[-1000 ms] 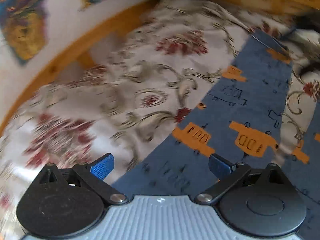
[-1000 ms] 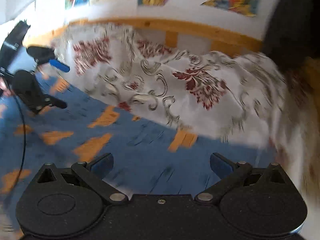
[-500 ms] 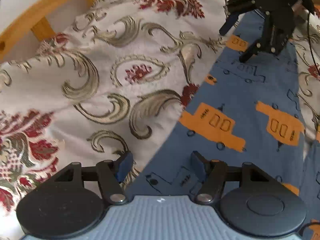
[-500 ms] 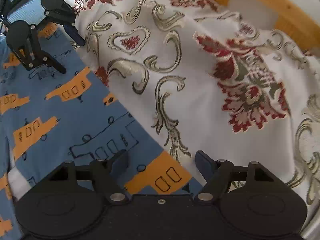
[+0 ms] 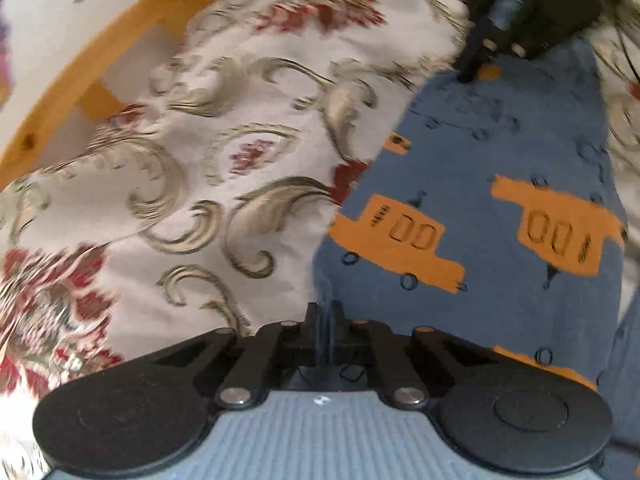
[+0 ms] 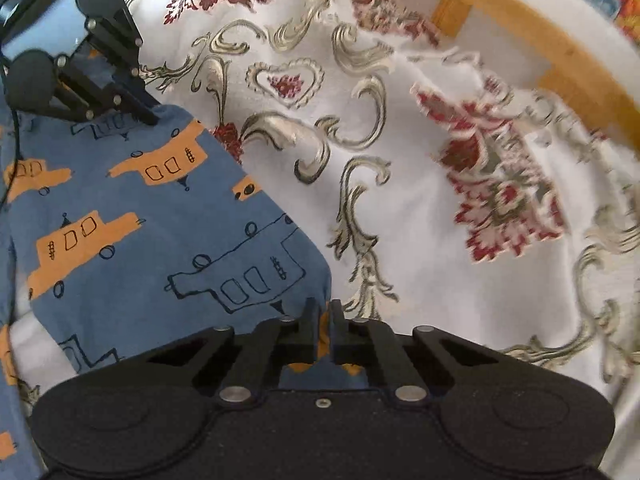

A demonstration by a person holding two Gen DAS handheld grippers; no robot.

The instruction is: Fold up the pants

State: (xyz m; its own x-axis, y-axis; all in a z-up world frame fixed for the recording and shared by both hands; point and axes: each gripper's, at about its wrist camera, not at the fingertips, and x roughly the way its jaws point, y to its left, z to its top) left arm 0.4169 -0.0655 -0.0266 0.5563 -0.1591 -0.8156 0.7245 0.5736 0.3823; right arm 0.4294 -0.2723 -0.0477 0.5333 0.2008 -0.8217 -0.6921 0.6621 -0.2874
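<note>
Both grippers are clamped tight, fingers pretty much touching. Left gripper (image 5: 325,322) is pinching the pants (image 5: 480,184) at one edge corner, right gripper (image 6: 325,320) doing the same at the other corner.

The white bedspread with red and grey floral scrolls (image 6: 420,240) lies open beside the blue pants with orange car prints (image 6: 120,200); beyond it, the curved wooden bed rail (image 6: 560,52) bounds the far edge.

Two close wrist views facing each other, sharing pants (image 5: 500,184)
</note>
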